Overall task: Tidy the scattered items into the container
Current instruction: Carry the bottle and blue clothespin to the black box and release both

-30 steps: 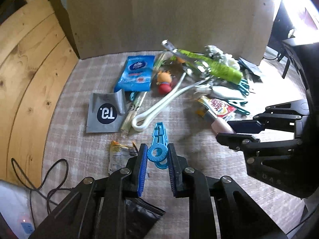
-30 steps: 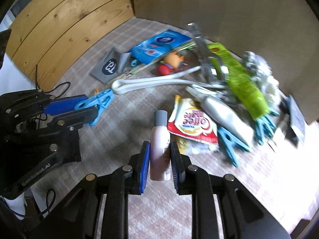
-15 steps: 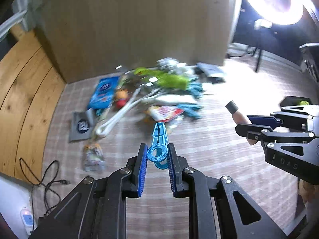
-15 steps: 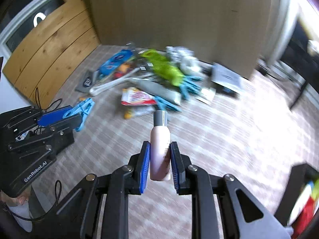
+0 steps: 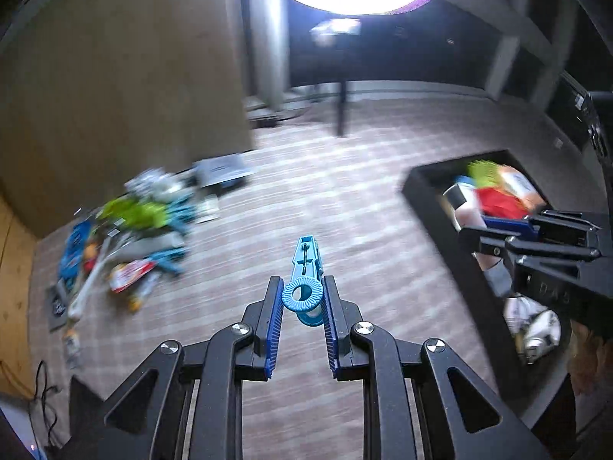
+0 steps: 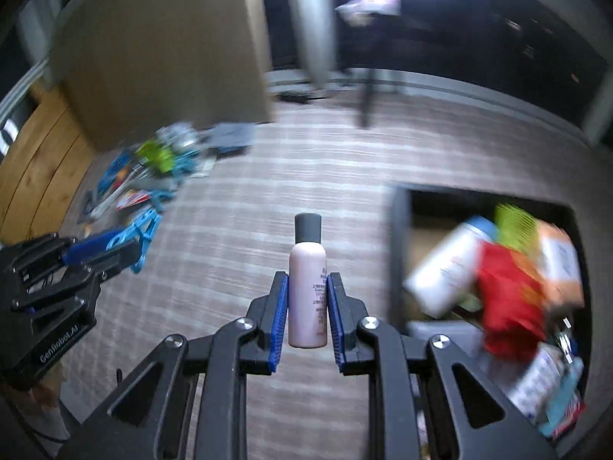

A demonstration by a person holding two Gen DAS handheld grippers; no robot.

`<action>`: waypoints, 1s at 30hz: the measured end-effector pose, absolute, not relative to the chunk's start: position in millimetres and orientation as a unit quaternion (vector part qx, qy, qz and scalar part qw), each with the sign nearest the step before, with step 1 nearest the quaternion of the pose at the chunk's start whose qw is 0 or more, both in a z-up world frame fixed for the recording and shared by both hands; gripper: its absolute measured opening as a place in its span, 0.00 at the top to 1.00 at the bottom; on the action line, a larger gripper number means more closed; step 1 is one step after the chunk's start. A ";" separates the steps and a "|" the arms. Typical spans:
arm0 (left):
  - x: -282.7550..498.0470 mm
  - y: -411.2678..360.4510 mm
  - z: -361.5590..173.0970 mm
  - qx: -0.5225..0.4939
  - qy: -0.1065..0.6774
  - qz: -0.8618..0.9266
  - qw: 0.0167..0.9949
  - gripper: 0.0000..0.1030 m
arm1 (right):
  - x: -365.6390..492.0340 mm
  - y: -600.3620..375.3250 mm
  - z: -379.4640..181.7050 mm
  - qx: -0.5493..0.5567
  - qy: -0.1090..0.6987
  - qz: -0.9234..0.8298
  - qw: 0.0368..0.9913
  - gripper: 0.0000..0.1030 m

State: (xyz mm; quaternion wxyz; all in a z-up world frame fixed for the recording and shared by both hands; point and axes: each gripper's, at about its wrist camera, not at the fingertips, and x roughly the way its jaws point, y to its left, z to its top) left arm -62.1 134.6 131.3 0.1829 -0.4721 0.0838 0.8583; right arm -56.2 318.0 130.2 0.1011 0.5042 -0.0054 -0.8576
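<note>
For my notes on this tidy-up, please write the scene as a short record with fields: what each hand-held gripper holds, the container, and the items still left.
left hand-held gripper: shut on blue clothes peg
right hand-held gripper: shut on pink bottle with dark cap
container: black bin, at the right, already holds several items
remaining pile: scattered on the carpet at the left, blurred
carpet: striped, bare between pile and bin
</note>
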 end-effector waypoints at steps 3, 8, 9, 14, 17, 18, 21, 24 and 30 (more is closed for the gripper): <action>-55.5 174.1 133.2 -0.470 0.094 0.850 0.217 0.82 | -39.3 367.9 130.9 0.503 -0.026 -0.862 0.055 0.80; -39.4 240.6 133.6 -0.469 0.114 0.833 0.272 0.82 | -12.6 436.0 131.8 0.502 -0.047 -0.864 -0.004 0.81; -35.0 253.2 134.0 -0.467 0.120 0.829 0.283 0.82 | -6.0 451.4 132.4 0.500 -0.052 -0.864 -0.018 0.80; -16.5 299.1 134.3 -0.463 0.143 0.815 0.318 0.82 | 15.4 502.7 132.0 0.498 -0.077 -0.862 -0.062 0.80; -4.4 320.8 136.4 -0.459 0.153 0.809 0.334 0.82 | 23.0 520.5 132.4 0.498 -0.082 -0.860 -0.077 0.80; -1.4 327.1 136.8 -0.460 0.153 0.806 0.339 0.82 | 24.7 525.5 132.2 0.499 -0.082 -0.859 -0.081 0.80; 3.8 338.2 139.4 -0.466 0.147 0.799 0.351 0.57 | 26.6 530.7 135.3 0.493 -0.082 -0.862 -0.082 0.75; 6.7 337.9 144.1 -0.452 0.143 0.808 0.349 0.29 | 27.2 530.7 140.7 0.486 -0.072 -0.865 -0.097 0.47; -0.4 322.3 149.8 -0.449 0.145 0.821 0.323 0.35 | 25.3 522.8 155.1 0.469 -0.070 -0.876 -0.085 0.47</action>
